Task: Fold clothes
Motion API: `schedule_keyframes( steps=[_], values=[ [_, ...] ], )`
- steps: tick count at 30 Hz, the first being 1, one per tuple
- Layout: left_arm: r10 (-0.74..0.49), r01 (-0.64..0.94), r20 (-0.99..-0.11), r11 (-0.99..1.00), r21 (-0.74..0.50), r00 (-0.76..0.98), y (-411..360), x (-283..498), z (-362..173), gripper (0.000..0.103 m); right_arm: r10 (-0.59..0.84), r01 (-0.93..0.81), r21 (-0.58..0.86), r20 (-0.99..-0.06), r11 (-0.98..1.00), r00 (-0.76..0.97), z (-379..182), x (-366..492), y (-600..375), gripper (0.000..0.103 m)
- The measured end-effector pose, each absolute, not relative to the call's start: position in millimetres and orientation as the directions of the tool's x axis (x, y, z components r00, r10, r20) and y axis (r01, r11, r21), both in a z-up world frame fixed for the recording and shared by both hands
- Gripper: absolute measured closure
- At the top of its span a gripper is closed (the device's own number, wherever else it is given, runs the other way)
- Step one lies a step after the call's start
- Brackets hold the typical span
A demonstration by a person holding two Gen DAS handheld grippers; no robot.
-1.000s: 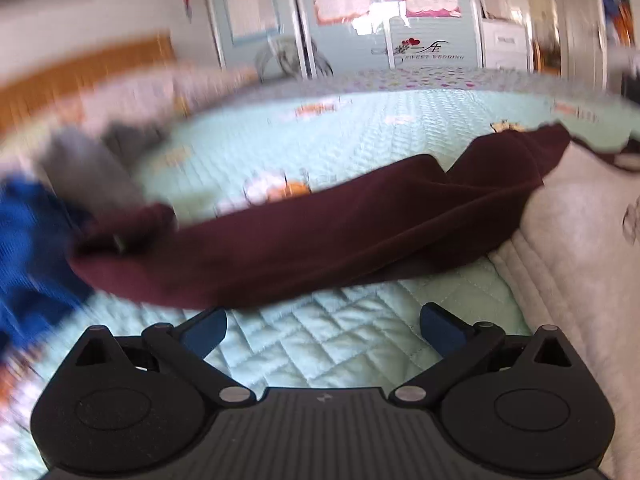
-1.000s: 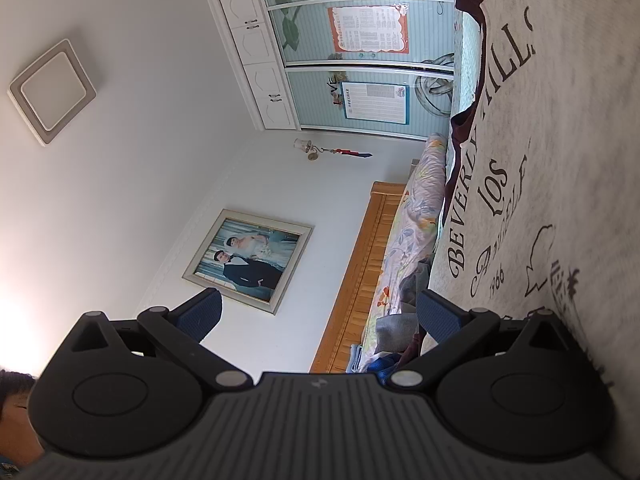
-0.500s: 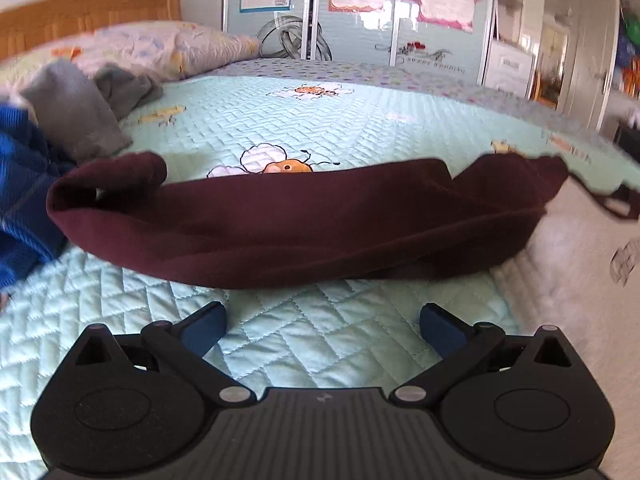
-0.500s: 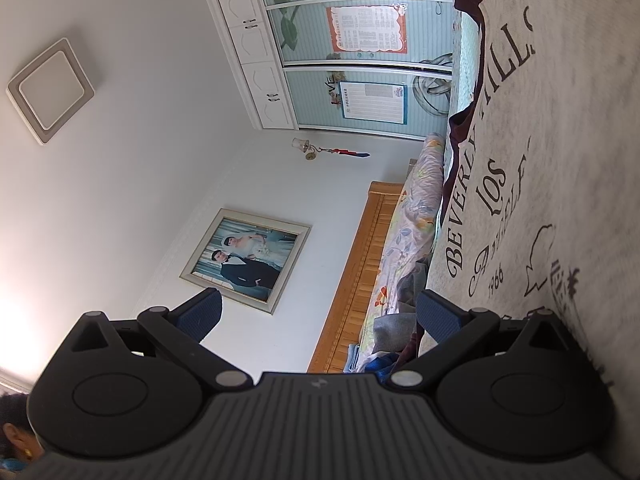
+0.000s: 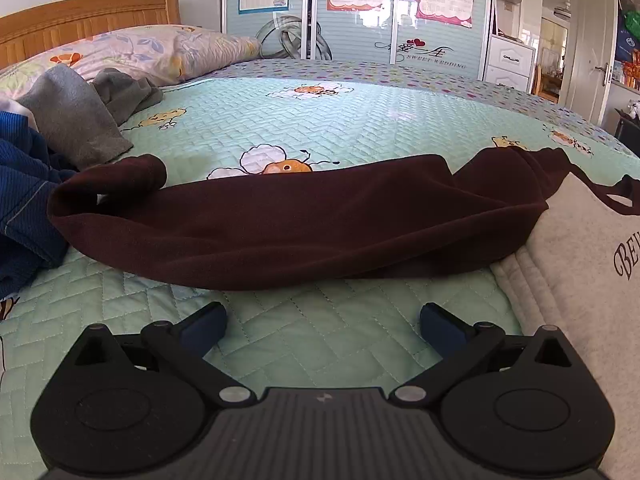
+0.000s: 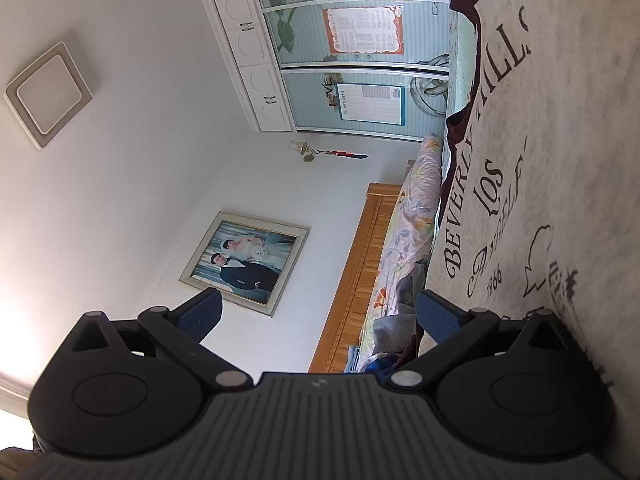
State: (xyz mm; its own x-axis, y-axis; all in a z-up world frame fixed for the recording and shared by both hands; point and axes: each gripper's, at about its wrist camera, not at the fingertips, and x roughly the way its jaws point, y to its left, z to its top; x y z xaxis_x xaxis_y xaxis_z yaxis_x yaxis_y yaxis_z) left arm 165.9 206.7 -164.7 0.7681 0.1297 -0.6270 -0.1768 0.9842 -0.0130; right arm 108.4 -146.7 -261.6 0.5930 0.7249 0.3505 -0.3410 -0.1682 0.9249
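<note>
Now that the left view has gone from smeared to sharp: the left gripper (image 5: pixel 322 320) has settled, low over the bed (image 5: pixel 320 120), facing the maroon sleeve (image 5: pixel 280 224).
Change, left: a second ago the frame was streaked with motion; half a second ago nearly steady; now still, and the sleeve sits a little nearer and larger.
Change, right: almost none; the right gripper (image 6: pixel 320 312) keeps the same sideways tilt, looking along the printed chest.
Left jaws: spread wide, nothing between them, quilt showing in the gap.
Right jaws: spread wide, empty; one finger lies close against the garment, contact not certain.
Garment: grey-white sweatshirt (image 5: pixel 592 264) with "BEVERLY HILLS" lettering, flat on the bed at the right edge of the left view; its maroon sleeve stretches leftward across the quilt, cuff curled over.
Nearby: blue garment (image 5: pixel 24 200) and grey garment (image 5: pixel 76 120) heaped at left, near the cuff; pillow (image 5: pixel 160 48) by the headboard.
Reading: the left approach looks finished; the sleeve is not yet folded in.
Next, likely: close on the sleeve mid-length or at the cuff and carry it over the chest.
Risk: catching the blue garment along with the cuff.
</note>
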Motion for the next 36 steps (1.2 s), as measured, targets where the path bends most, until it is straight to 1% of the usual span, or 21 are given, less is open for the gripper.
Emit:
schedule_keyframes(
  steps=[10,26,36],
  values=[
    [0.130,-0.177,-0.628,0.984,-0.014,0.767,206.2,166.4,-164.6,0.000,0.724,-0.330,0.932,0.329,-0.147,0.607,-260.1,111.8,-146.7,0.005],
    [0.129,-0.178,-0.627,0.984,-0.017,0.768,207.4,165.5,-164.0,0.000,0.722,-0.337,0.929,0.337,-0.152,0.604,-258.6,115.1,-150.1,0.005],
    [0.130,-0.179,-0.626,0.984,-0.016,0.769,207.0,167.4,-164.2,0.000,0.726,-0.325,0.936,0.316,-0.133,0.611,-254.4,114.8,-153.2,0.007]
  ],
)
